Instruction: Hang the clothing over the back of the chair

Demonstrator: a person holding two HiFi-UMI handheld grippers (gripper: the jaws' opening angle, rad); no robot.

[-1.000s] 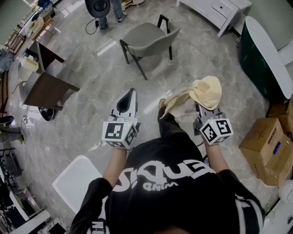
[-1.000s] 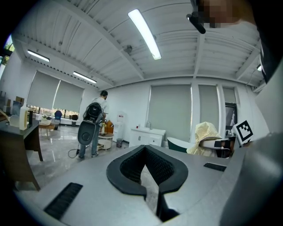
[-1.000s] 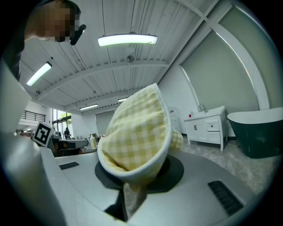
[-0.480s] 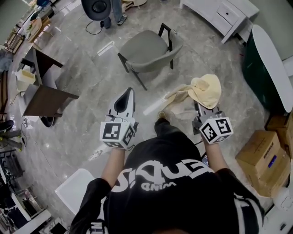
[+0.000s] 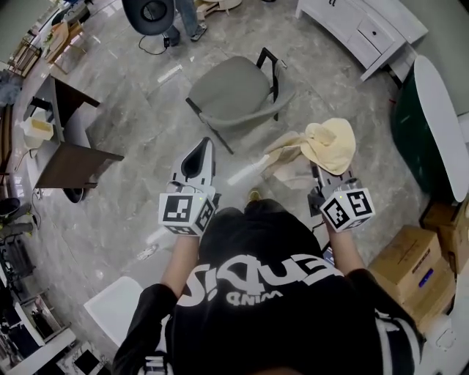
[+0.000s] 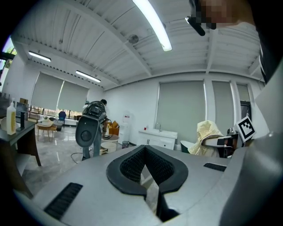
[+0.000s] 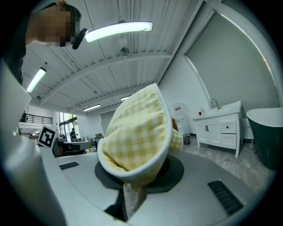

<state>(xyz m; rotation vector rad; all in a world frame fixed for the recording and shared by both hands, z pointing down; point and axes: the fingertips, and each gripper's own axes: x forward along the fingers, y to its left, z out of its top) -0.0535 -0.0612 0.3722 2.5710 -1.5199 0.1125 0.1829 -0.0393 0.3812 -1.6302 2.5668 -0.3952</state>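
A grey chair (image 5: 231, 88) with black legs stands on the marble floor ahead of me. My right gripper (image 5: 325, 162) is shut on the yellow checked clothing (image 5: 330, 145), which bunches over the jaws and trails left toward the chair. In the right gripper view the clothing (image 7: 135, 132) fills the middle and is pinched in the right gripper (image 7: 135, 187). My left gripper (image 5: 207, 143) is held level to the left, shut with nothing in it; in the left gripper view its tips (image 6: 143, 148) meet. That view also shows the clothing (image 6: 208, 132) at the right.
A white cabinet (image 5: 366, 29) stands at the back right, and a dark green tub (image 5: 432, 124) at the right. Cardboard boxes (image 5: 410, 267) sit at the lower right. Dark tables (image 5: 69, 157) are on the left. A person's legs (image 5: 183, 22) and a black stool (image 5: 150, 11) are behind the chair.
Both grippers have moved forward with me toward the chair, which now sits closer and lower in the head view. The clothing stays in the right gripper.
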